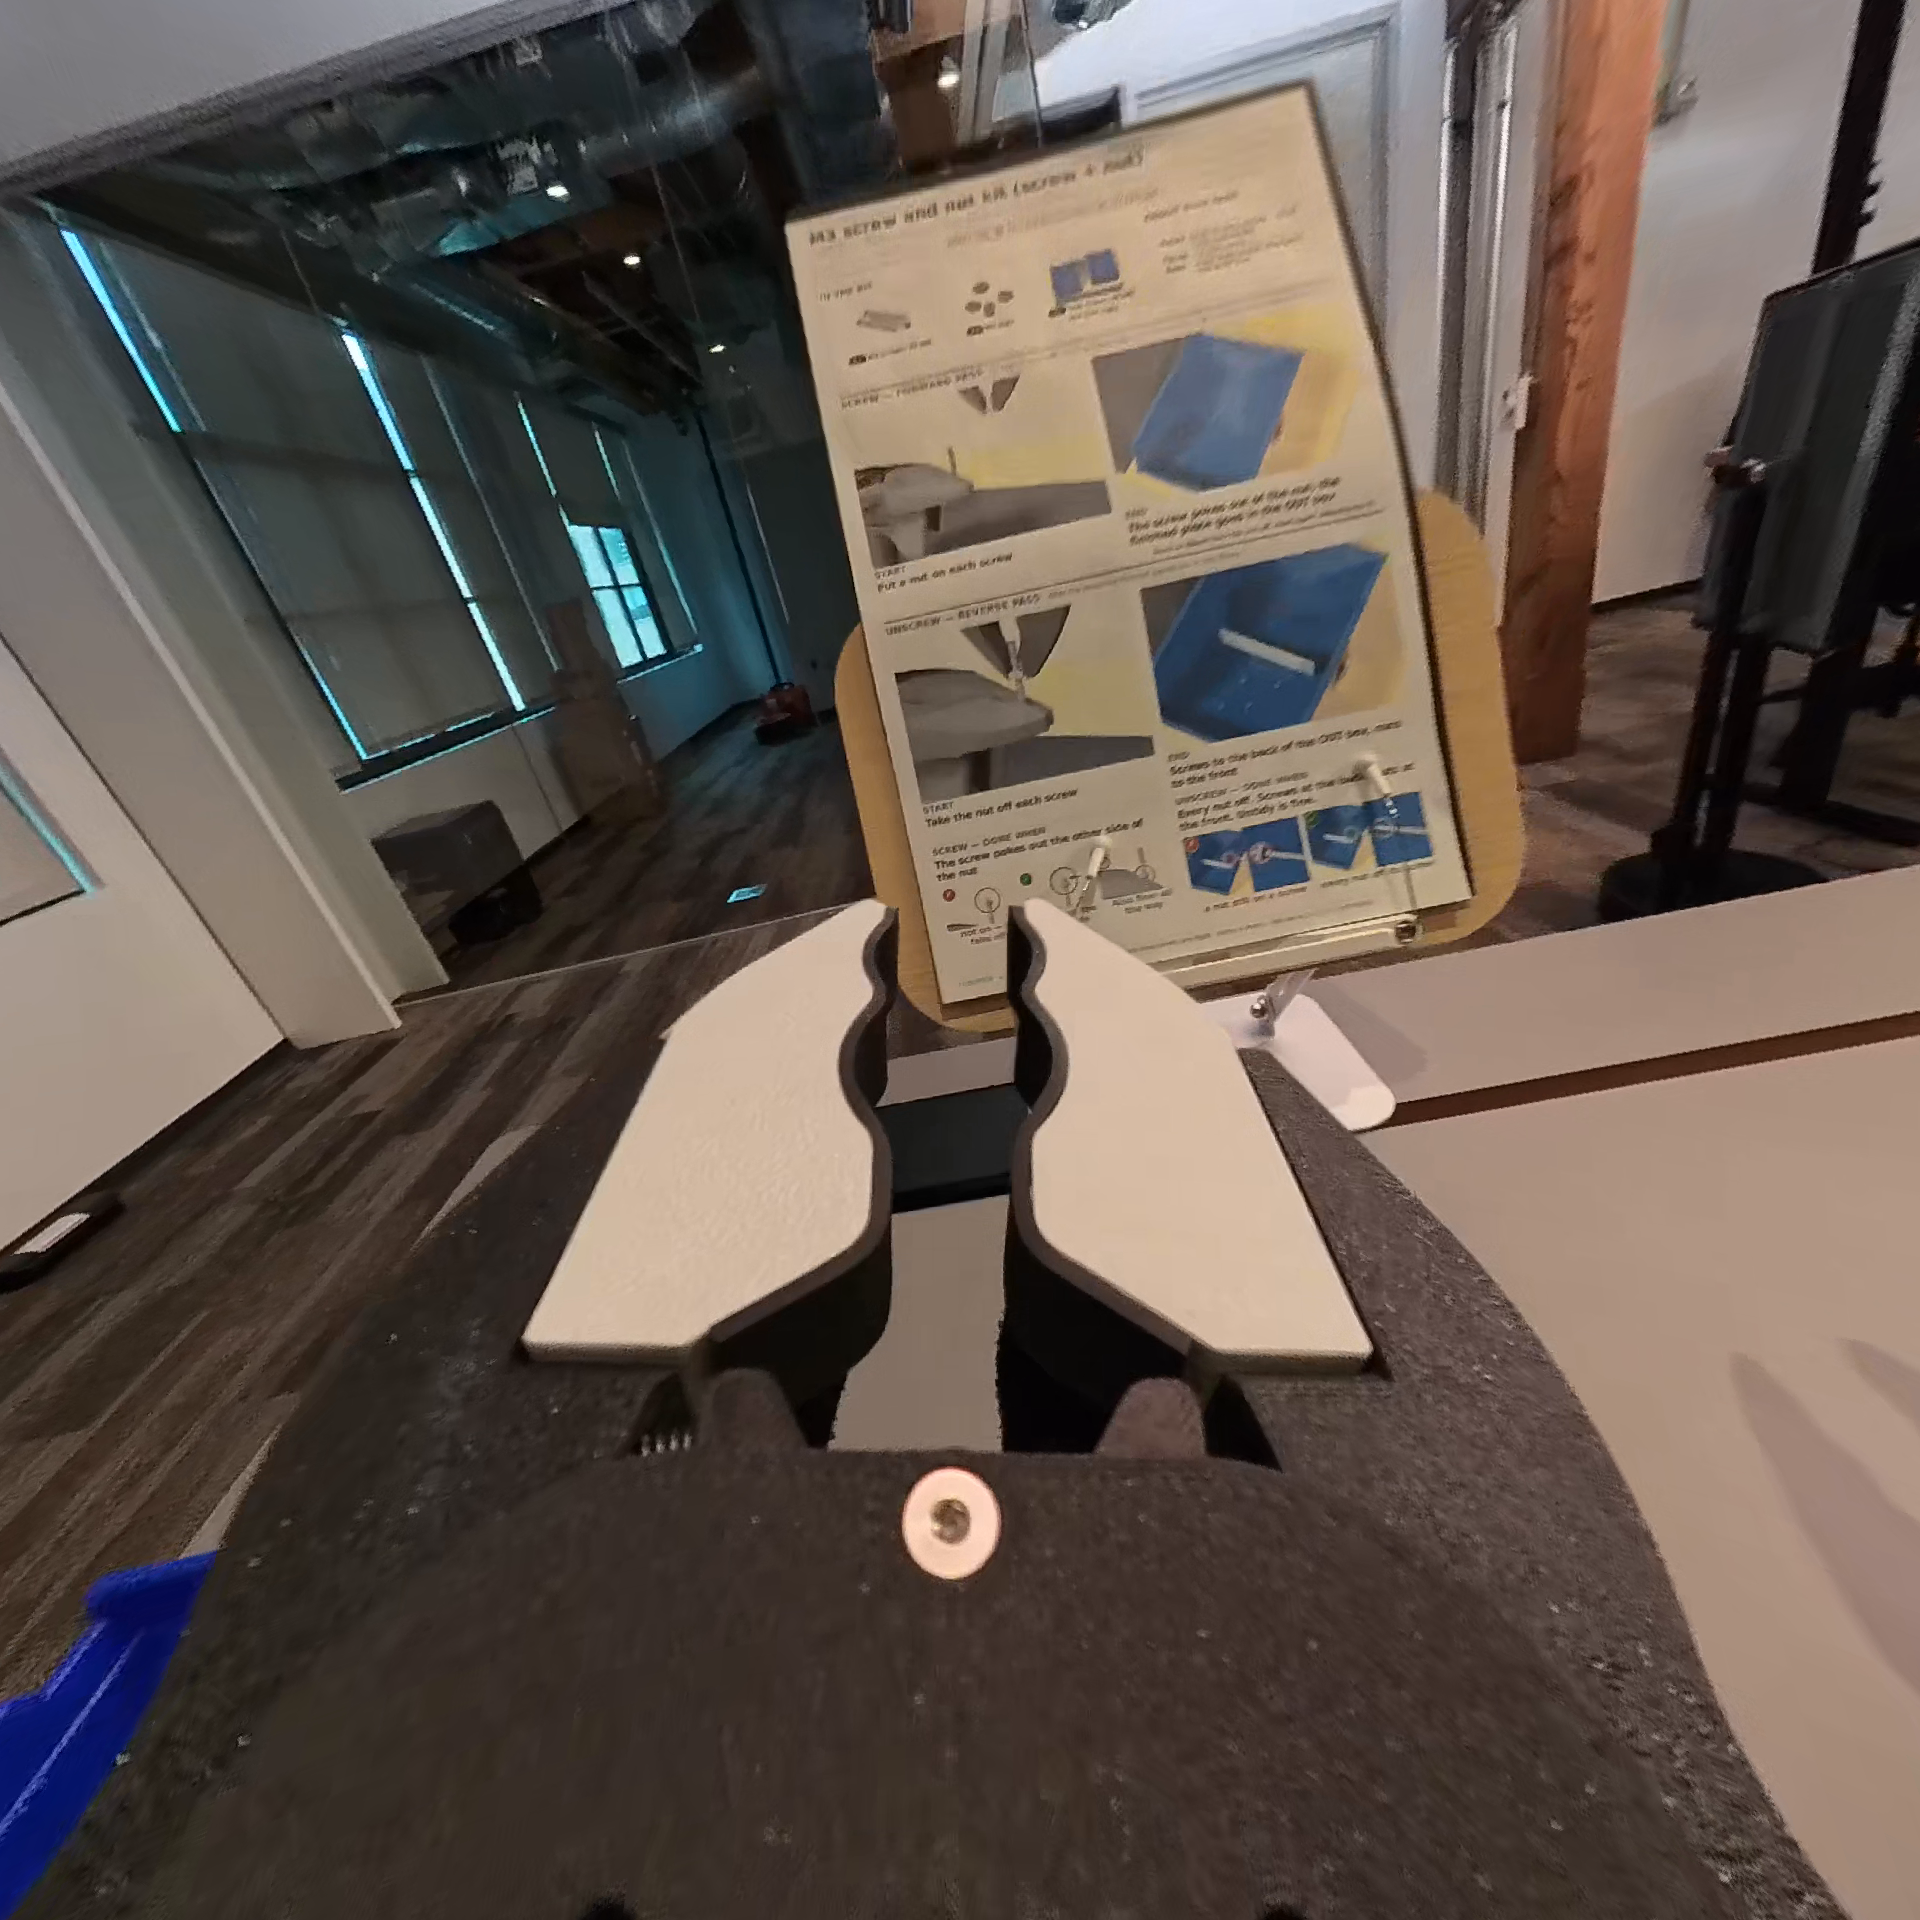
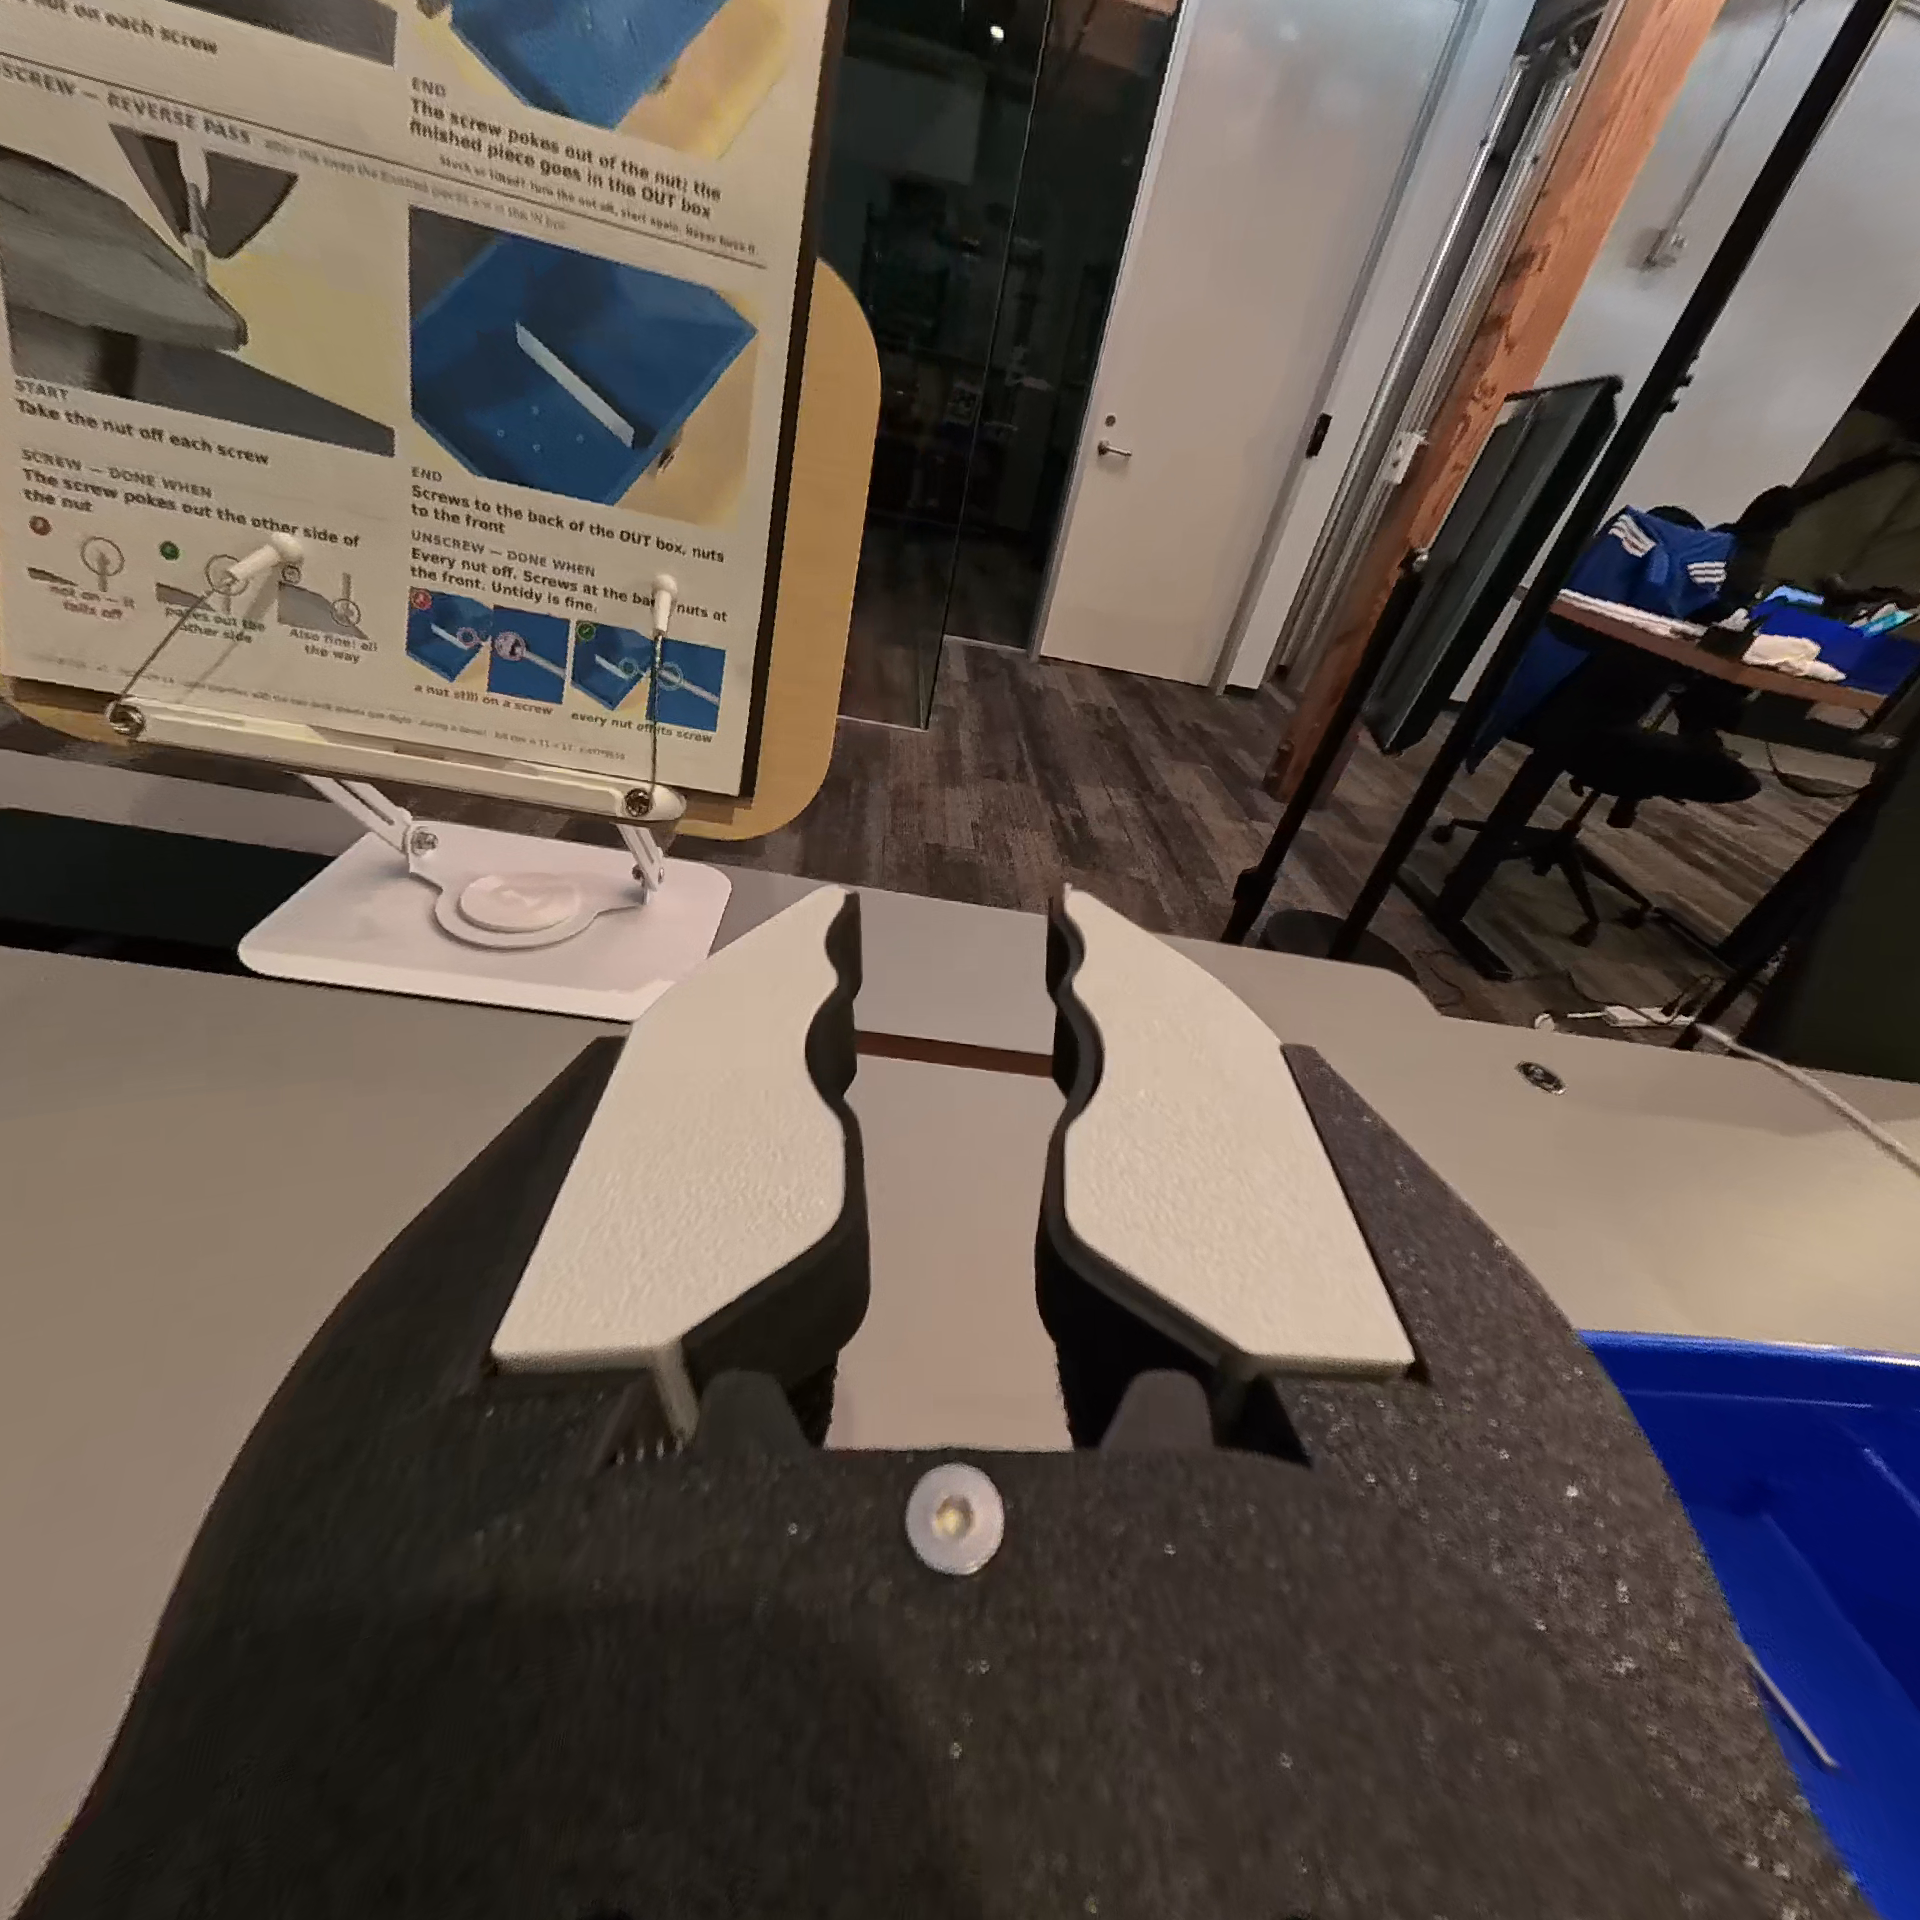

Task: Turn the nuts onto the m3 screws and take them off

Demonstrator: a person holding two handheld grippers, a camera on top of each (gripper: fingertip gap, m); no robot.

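No screw or nut shows in either view. My left gripper (image 1: 954,920) is held above the grey table (image 1: 1662,1195), its white fingers a little apart with nothing between them. My right gripper (image 2: 954,914) is also above the table (image 2: 260,1143), open wider and empty. A blue box (image 2: 1808,1538) sits at the right wrist view's lower right, just right of the right gripper. A blue box corner (image 1: 73,1704) shows at the left wrist view's lower left, beside the left gripper.
An instruction sheet (image 1: 1122,540) stands on a white stand (image 2: 488,925) at the table's far edge, ahead of both grippers. Beyond are a wood floor, glass walls, a black tripod (image 2: 1558,520), a monitor (image 2: 1496,561) and a cluttered desk (image 2: 1745,644). My right fingertips sit around 30 cm from my left ones.
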